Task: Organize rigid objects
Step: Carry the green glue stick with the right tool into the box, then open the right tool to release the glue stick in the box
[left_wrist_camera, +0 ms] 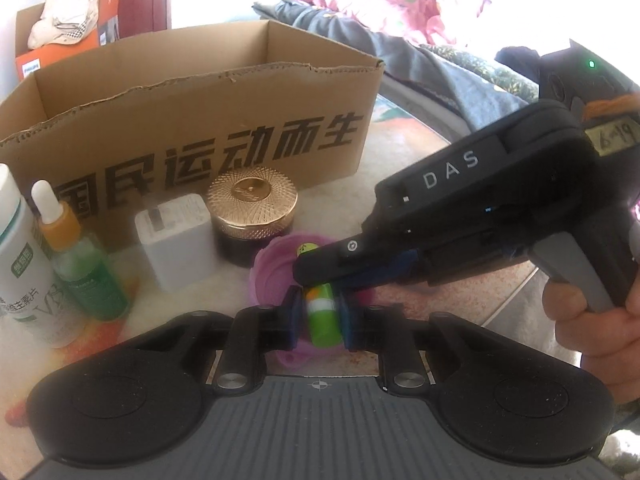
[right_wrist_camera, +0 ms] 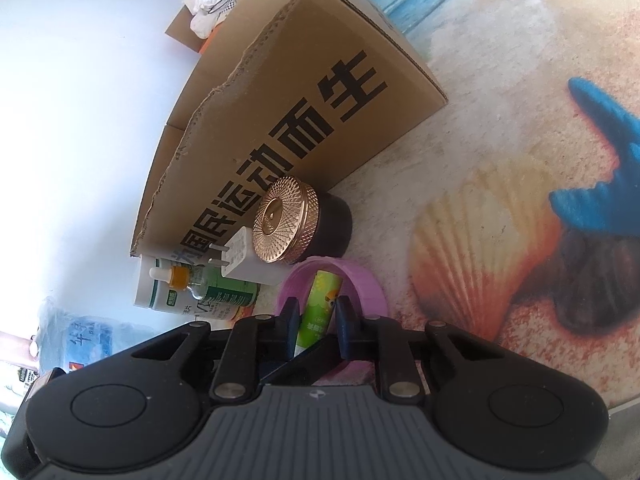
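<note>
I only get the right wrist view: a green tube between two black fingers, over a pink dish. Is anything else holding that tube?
Observer: Yes. The left hand-held gripper is shut on the tube too, crossing the right hand-held gripper at an angle.
Operator: Who holds the right one?
Observer: A person's hand grips its handle, at the right edge of the left wrist view.
Operator: And what's behind the box?
Observer: Beyond the box lie a grey cloth and pink-flowered bedding.
</note>
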